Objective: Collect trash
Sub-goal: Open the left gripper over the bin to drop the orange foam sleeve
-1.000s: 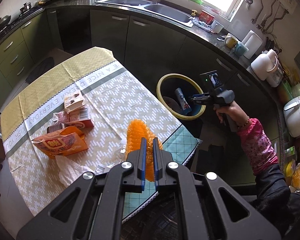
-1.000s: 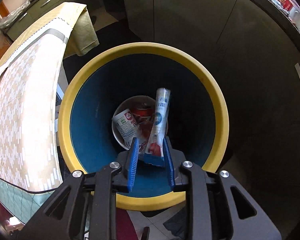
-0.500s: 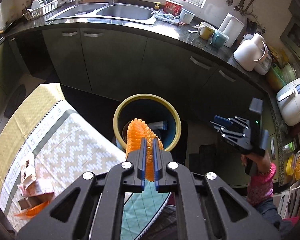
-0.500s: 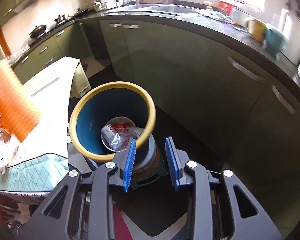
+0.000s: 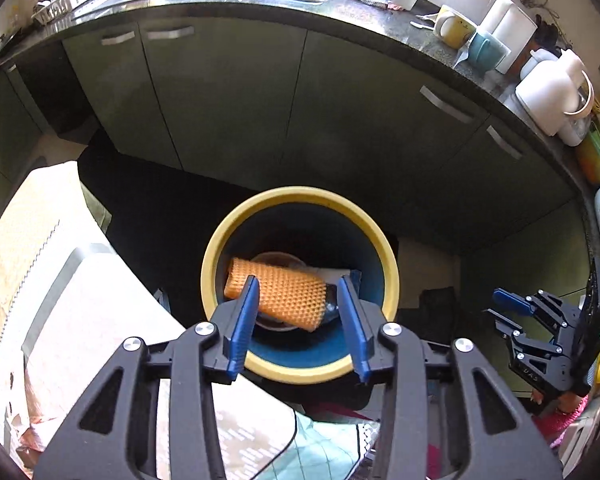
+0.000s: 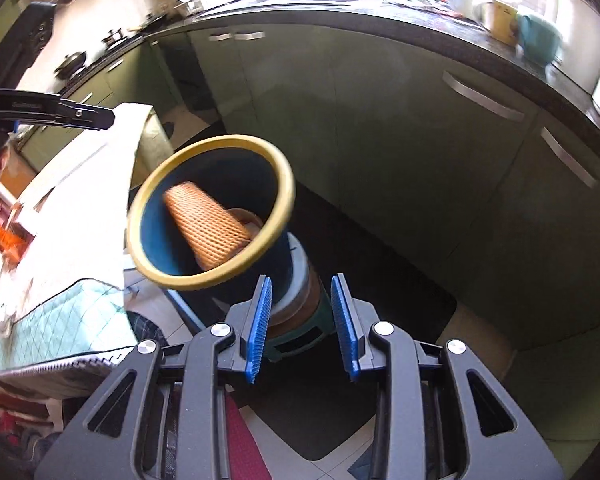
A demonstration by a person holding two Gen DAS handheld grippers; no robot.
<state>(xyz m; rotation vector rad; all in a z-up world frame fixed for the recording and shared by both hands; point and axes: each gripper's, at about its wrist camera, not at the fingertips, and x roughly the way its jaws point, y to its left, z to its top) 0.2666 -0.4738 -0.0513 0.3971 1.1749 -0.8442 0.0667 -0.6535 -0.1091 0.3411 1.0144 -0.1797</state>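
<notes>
Above the yellow-rimmed blue trash bin (image 5: 300,368), the left gripper (image 5: 298,322) hangs with its blue fingers spread and nothing between them. Inside the bin an orange foam net sleeve (image 5: 278,294) lies tilted across other trash. Off to the side, the right gripper (image 6: 302,326) is likewise spread and empty, near the cloth-covered table (image 6: 72,216).

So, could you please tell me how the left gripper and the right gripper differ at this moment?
The left gripper hangs directly above the yellow-rimmed bin, looking down on the orange foam net inside; the right gripper is off to the bin's side, lower, its view taking in the bin's outer wall. Both have their blue-padded jaws open and hold nothing.
</notes>
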